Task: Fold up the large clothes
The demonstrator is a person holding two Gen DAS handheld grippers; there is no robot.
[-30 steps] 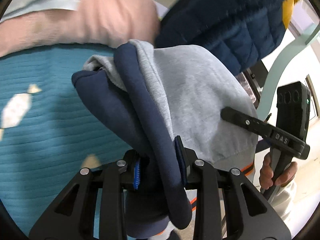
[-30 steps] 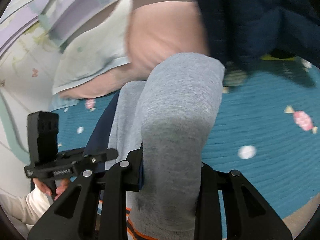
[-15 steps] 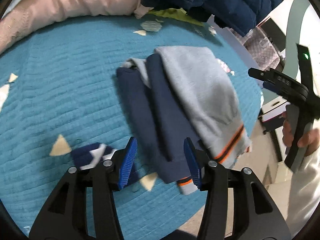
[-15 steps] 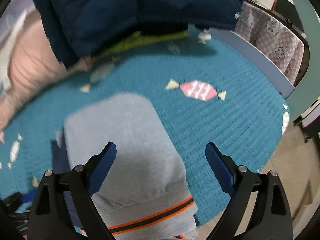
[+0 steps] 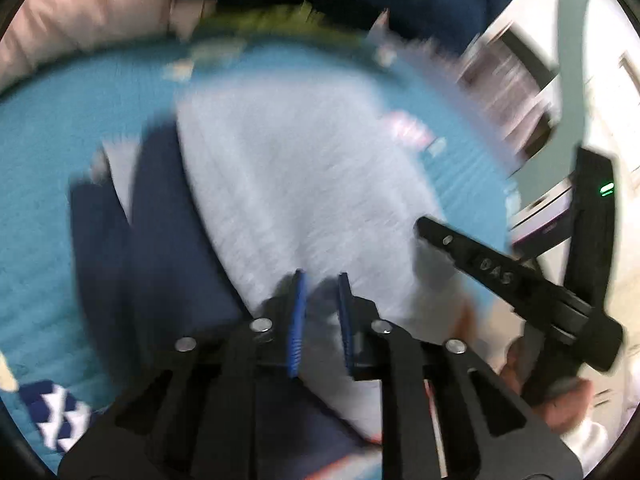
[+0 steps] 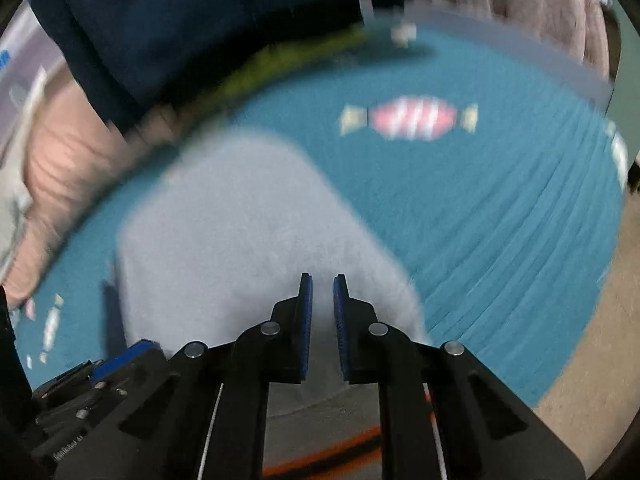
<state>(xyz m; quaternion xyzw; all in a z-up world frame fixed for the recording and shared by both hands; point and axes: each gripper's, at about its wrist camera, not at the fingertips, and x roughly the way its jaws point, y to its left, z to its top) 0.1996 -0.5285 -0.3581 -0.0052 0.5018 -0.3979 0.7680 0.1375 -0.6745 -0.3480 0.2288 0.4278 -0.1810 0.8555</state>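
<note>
- Sweatshirt [image 5: 304,184], grey with navy sleeves, lies folded on the teal bedspread [image 6: 500,220]; a second ago it hung pinched in both grippers, so it was set down and let go.
- Left gripper [image 5: 320,312], at six o'clock of the bundle, has just been closing; its jaws stand nearly together over the near hem, though blur hides whether they pinch cloth.
- Right gripper [image 6: 320,312], likewise just narrowed after opening wide, straddles the grey edge.
- Probably a regrasp for another fold or a tidy-up.

grey and navy garment [image 5: 304,200] with orange stripes; teal bedspread [image 6: 500,220] printed with pink-and-white striped candy [image 6: 408,118].
</note>
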